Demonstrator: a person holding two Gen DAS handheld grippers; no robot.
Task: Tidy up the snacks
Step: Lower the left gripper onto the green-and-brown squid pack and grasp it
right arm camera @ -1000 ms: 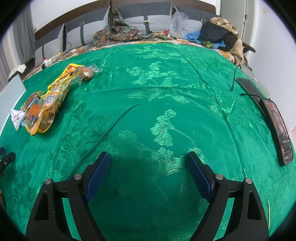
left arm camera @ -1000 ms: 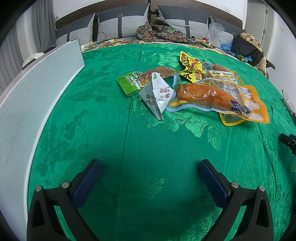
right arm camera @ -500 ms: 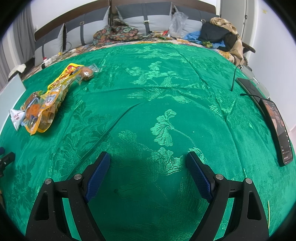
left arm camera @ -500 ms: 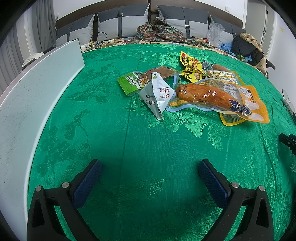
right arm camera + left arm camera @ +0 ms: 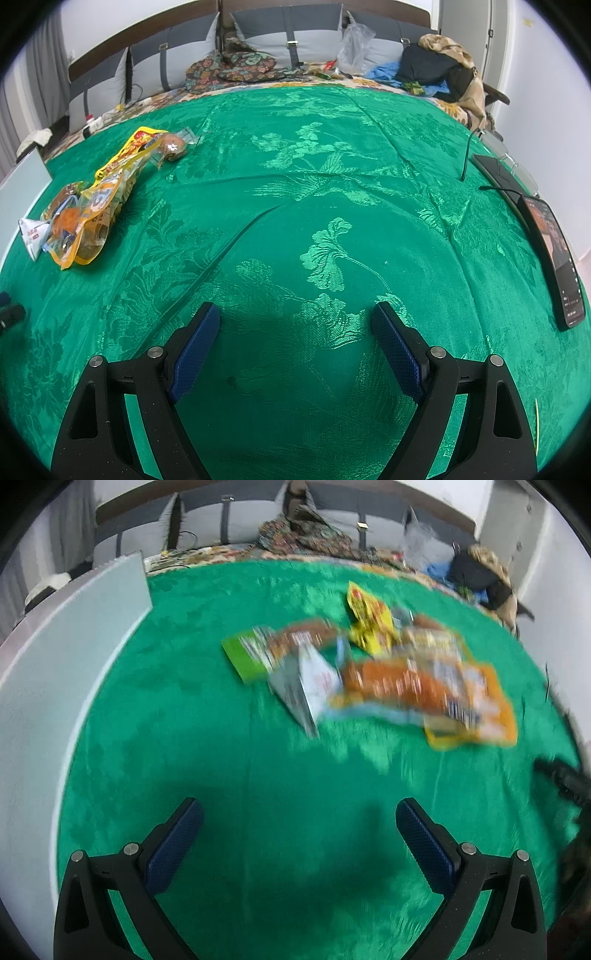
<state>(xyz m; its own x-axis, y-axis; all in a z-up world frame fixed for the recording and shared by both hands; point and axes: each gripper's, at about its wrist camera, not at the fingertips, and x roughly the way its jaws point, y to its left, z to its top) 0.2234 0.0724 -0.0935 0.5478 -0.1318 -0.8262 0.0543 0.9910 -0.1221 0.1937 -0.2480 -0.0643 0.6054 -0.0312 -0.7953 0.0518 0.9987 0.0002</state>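
A pile of snack packets lies on the green bedspread (image 5: 207,720). In the blurred left wrist view I see a green packet (image 5: 245,657), a silver triangular packet (image 5: 304,686), an orange packet (image 5: 417,690) and a yellow packet (image 5: 369,622). My left gripper (image 5: 299,812) is open and empty, well short of the pile. In the right wrist view the same pile (image 5: 85,210) sits far left, with a yellow packet (image 5: 129,155) behind it. My right gripper (image 5: 295,317) is open over bare cloth, holding nothing.
A pale board (image 5: 55,657) runs along the left side of the bed. Pillows (image 5: 288,40) and clothes (image 5: 436,70) lie at the headboard. A phone (image 5: 557,254) and a cable (image 5: 467,155) rest at the right edge.
The left wrist view has gone blurred and the snack pile has shifted slightly, so the left gripper is moving. The right gripper has stayed still.
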